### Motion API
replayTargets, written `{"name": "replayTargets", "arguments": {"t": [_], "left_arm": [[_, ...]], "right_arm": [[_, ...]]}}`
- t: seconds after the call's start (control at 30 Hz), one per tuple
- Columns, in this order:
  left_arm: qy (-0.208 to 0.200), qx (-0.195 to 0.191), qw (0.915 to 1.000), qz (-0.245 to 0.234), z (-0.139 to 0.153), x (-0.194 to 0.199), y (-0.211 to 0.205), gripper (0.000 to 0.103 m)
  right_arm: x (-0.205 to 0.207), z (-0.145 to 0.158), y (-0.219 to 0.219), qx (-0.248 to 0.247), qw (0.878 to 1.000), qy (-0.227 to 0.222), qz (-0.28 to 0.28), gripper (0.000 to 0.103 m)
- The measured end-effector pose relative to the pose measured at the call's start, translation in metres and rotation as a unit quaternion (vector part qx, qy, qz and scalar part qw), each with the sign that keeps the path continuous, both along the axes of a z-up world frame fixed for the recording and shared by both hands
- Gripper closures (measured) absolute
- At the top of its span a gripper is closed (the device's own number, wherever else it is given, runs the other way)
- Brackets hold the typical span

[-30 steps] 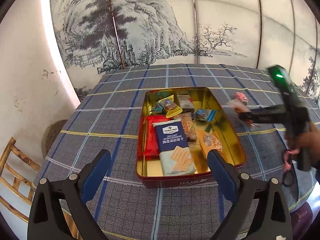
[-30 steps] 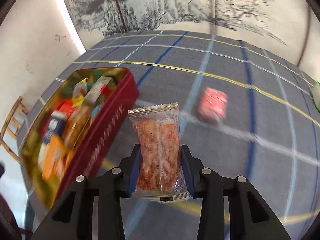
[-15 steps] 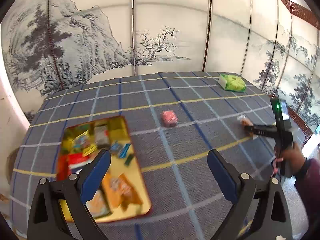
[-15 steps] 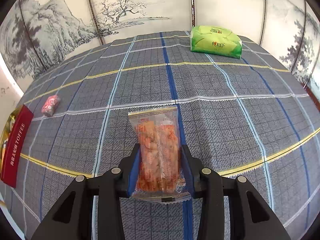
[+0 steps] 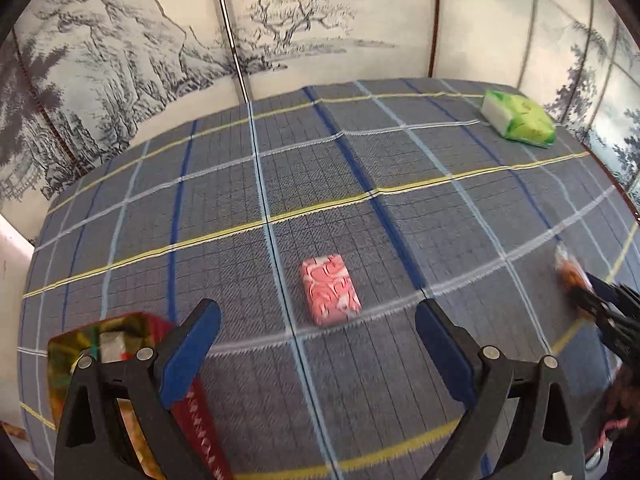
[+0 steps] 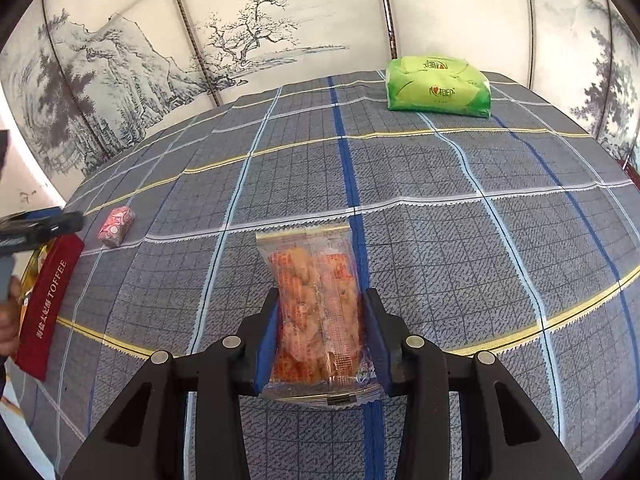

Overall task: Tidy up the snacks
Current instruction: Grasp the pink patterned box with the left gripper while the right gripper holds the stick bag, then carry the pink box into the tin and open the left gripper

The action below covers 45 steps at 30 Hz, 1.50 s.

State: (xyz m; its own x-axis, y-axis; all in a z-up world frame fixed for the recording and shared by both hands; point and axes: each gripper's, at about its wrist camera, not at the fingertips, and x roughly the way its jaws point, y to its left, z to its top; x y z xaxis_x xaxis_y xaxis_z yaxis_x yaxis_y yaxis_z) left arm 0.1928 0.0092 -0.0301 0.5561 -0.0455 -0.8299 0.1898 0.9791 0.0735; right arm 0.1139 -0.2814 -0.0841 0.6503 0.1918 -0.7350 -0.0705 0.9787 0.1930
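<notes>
Right gripper (image 6: 320, 332) is easing its jaws around the orange snack packet (image 6: 316, 308) lying between them, while left gripper (image 5: 318, 332) is hanging wide open above the pink packet (image 5: 330, 290).

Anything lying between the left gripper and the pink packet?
Nothing: in the left wrist view only bare checked cloth lies between the open left gripper and the pink packet.
</notes>
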Motion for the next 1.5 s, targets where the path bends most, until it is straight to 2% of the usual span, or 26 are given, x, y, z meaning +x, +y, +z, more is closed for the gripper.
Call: {"name": "replayTargets", "arguments": {"t": [0.13,0.17,0.2,0.23,0.27,0.3,0.37,0.47,0.73,0.97,1.27,1.5], "left_arm": [[0.035,0.014,0.9992,0.012,-0.028,0.030,-0.004,0.010],[0.043,0.017,0.9988,0.018,-0.035,0.037,-0.003,0.017],[0.055,0.018,0.9980,0.025,-0.043,0.043,0.000,0.037],[0.069,-0.004,0.9972,0.026,-0.049,0.047,0.004,0.042],[0.066,-0.033,0.9969,0.027,-0.048,0.047,0.008,0.062],[0.062,-0.023,0.9972,0.034,-0.047,0.047,0.008,0.078],[0.065,-0.012,0.9973,0.032,-0.047,0.046,0.005,0.078],[0.073,-0.038,0.9963,0.026,-0.043,0.030,0.004,0.078],[0.011,-0.045,0.9987,0.021,-0.005,-0.061,-0.008,0.078],[-0.047,-0.040,0.9963,0.059,0.027,-0.130,0.013,0.078],[-0.103,-0.007,0.9902,0.094,0.052,-0.175,0.047,0.078],[-0.120,-0.008,0.9858,0.118,0.058,-0.189,0.072,0.078]], "right_arm": [[0.000,0.000,0.002,0.005,1.000,0.000,0.009,0.060],[0.000,0.000,0.000,0.010,1.000,-0.001,0.009,0.060],[0.000,0.000,-0.001,0.016,1.000,-0.001,0.009,0.060],[0.000,0.000,-0.003,0.021,1.000,-0.001,0.009,0.060],[0.000,-0.001,-0.003,0.024,1.000,-0.001,0.009,0.060],[0.000,-0.001,-0.003,0.025,1.000,-0.001,0.009,0.060],[0.000,-0.001,-0.003,0.022,1.000,-0.001,0.008,0.060],[0.000,-0.001,-0.004,0.023,1.000,-0.001,0.008,0.060],[0.001,0.001,0.005,-0.007,1.000,0.002,0.006,0.060],[0.002,0.001,0.009,-0.028,1.000,0.003,0.005,0.060],[0.001,0.000,0.017,-0.065,0.998,0.005,0.002,0.060],[0.001,0.001,0.022,-0.087,0.996,0.007,0.001,0.060]]}}
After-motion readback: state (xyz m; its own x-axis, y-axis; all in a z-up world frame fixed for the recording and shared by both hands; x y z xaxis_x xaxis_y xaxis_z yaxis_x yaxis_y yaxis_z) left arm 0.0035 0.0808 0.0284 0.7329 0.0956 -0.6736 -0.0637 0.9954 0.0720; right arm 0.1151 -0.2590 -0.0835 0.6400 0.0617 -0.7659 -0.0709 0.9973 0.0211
